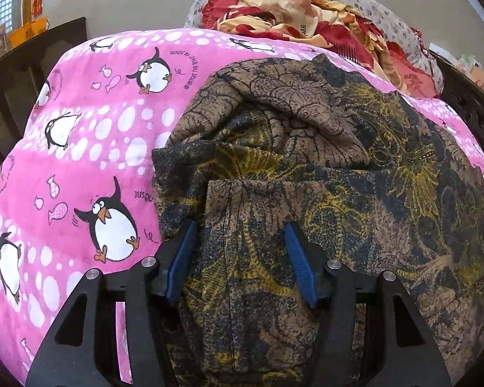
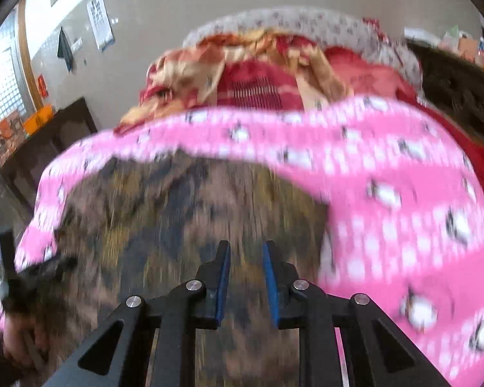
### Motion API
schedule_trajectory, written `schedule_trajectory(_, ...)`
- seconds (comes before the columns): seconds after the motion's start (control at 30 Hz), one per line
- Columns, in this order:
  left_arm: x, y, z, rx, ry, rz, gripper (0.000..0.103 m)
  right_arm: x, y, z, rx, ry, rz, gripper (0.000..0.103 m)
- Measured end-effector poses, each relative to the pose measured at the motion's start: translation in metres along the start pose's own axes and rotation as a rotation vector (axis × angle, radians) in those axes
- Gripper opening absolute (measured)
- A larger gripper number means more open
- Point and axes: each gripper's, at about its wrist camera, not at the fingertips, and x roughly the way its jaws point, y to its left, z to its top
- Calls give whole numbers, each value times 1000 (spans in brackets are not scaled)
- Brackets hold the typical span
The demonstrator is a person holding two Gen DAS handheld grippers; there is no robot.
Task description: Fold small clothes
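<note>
The left gripper point(image 1: 240, 264) has its jaws apart, blue pads straddling a folded flap of the patterned garment point(image 1: 306, 161) without pressing it — the cloth simply passes between them. The right gripper point(image 2: 247, 285) has its jaws drawn nearly together with a narrow gap; that view is blurred, and nothing can be made out pinched between the pads, only brown cloth behind them.

The garment, brown and dark blue with yellow floral tracery, lies bunched on a pink blanket point(image 1: 90, 148) and runs straight ahead of the left jaws, its long axis pointing away from them toward the far edge. A seam runs lengthwise down the flap between the pads. The left gripper sits right on the cloth; the right one looks a little way off it, so the left seems the better placed for the next pinch.

The blanket carries cartoon penguins, fish and white dots, with curved writing that seems to read "JUSQU'AU LEVER DU JOUR". Beyond it lies a heap of red and cream fabric point(image 1: 290, 16) — one cream fold shows letters too partial to read. At the lower left of the right view, a hand point(image 2: 19, 342) is dimly visible.
</note>
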Motion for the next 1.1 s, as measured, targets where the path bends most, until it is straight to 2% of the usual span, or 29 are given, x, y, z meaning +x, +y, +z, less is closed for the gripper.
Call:
schedule_trajectory(0.07,0,1,0,-4,0,-5,58,31,-3,8,-5,46,-36,18)
schedule_trajectory(0.13,-1,3,-1,-9,-1,-14,58,79,-15,-6,-41,160,-168,18)
schedule_trajectory(0.17,-1,4,-1,-8,-1,-14,58,84,-20,-13,-41,133,-160,18)
schedule_trajectory(0.23,-1,4,-1,-10,-1,-15,59,82,-25,-15,-16,110,-137,18)
schedule_trajectory(0.43,0,3,0,-11,-1,-14,59,76,-20,-10,-42,128,-162,19)
schedule_trajectory(0.5,0,3,0,-12,-1,-15,59,61,-11,-2,-22,131,-183,20)
schedule_trajectory(0.6,0,3,0,-12,-1,-15,59,31,12,1,-21,52,-138,22)
schedule_trajectory(0.67,0,3,0,-13,-2,-16,59,25,31,-7,-47,54,-127,24)
schedule_trajectory(0.7,0,3,0,-12,-1,-15,59,29,37,-17,-47,75,-110,24)
schedule_trajectory(0.77,0,3,0,-11,0,-15,59,49,40,-45,-69,154,-134,28)
schedule_trajectory(0.8,0,2,0,-9,0,-13,59,51,39,-56,-88,116,-135,28)
schedule_trajectory(0.83,0,2,-1,-10,-1,-13,59,48,38,-57,-83,97,-130,27)
schedule_trajectory(0.93,0,2,-1,-9,-1,-11,59,34,49,-46,-81,124,-175,27)
schedule_trajectory(1.03,0,3,0,-10,0,-11,59,6,85,-52,-116,48,-91,27)
schedule_trajectory(1.1,0,2,-1,-6,0,-8,59,13,101,-68,-150,88,-55,32)
